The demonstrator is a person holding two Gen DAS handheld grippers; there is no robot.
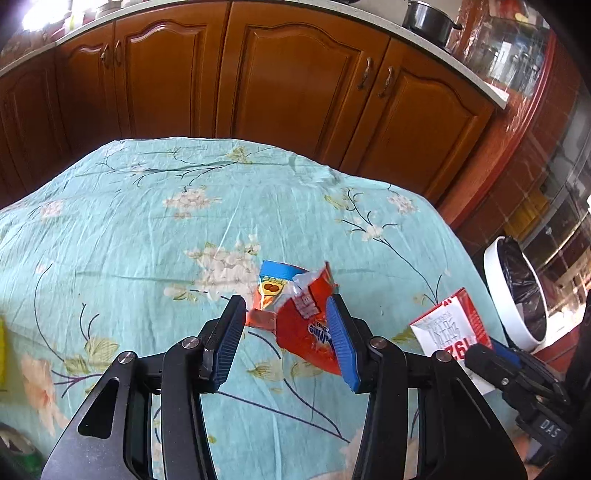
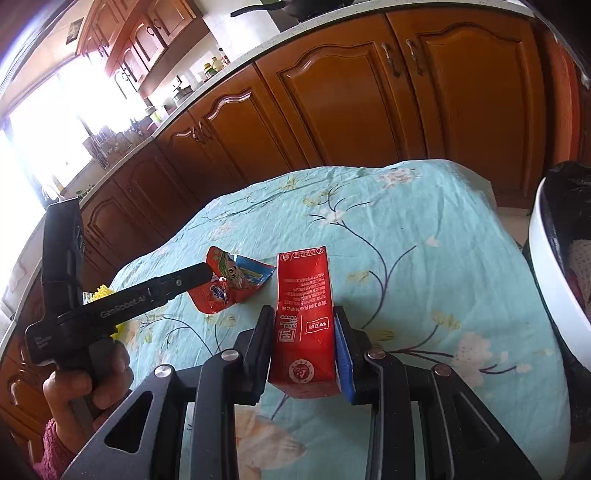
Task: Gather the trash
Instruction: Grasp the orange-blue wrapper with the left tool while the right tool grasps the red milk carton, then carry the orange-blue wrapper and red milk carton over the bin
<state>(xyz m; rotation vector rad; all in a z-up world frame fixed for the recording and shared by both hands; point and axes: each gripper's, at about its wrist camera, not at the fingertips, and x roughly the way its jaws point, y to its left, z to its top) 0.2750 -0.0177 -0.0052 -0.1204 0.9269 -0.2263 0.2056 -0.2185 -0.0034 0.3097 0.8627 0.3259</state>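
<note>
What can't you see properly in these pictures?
- Trash bin, right wrist view: cut off by the picture's edge, so most of what lies inside is hidden.
- Red carton, right wrist view: its lower sides are covered by the right gripper.
- Snack wrapper, left wrist view: the left gripper covers its right edge.
- Yellow thing, right wrist view: mostly behind the left gripper.

A home kitchen: wooden cabinets (image 1: 295, 85) under a countertop (image 2: 229, 70) bearing a pot (image 1: 428, 18).
</note>
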